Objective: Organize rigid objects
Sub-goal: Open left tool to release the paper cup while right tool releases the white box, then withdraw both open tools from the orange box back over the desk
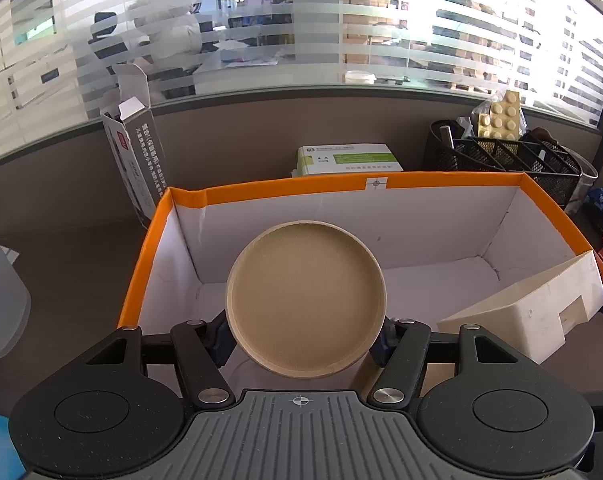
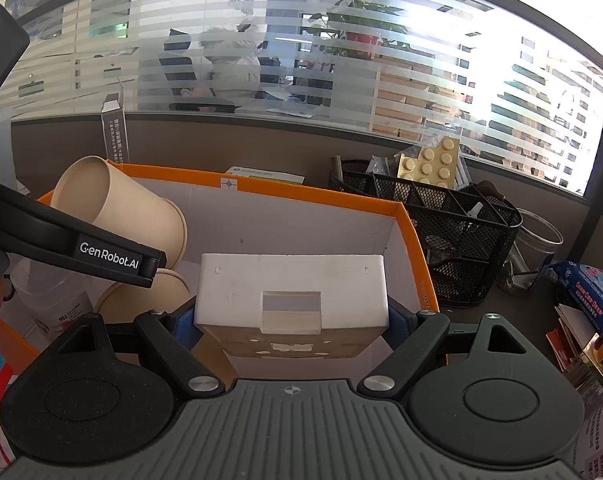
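Observation:
My left gripper [image 1: 304,338] is shut on a tan paper cup [image 1: 305,300], seen bottom-first, held over the near left part of an orange-rimmed cardboard box [image 1: 285,186]. In the right wrist view the same cup [image 2: 129,208] lies tilted in the left gripper's black arm above the box [image 2: 329,196]. My right gripper [image 2: 292,320] is shut on a white rectangular plastic box [image 2: 291,292] over the box's right half. It also shows in the left wrist view [image 1: 537,312] at the right. Another tan cup rim [image 2: 149,296] lies inside the box below the held cup.
A black mesh organiser [image 2: 433,240] with a blister pack [image 2: 433,164] stands right of the box. A green-white carton [image 1: 347,158] lies behind it, and an open tall carton [image 1: 135,152] at back left. Packets and booklets [image 2: 585,292] lie at far right. A clear cup [image 2: 57,304] is at left.

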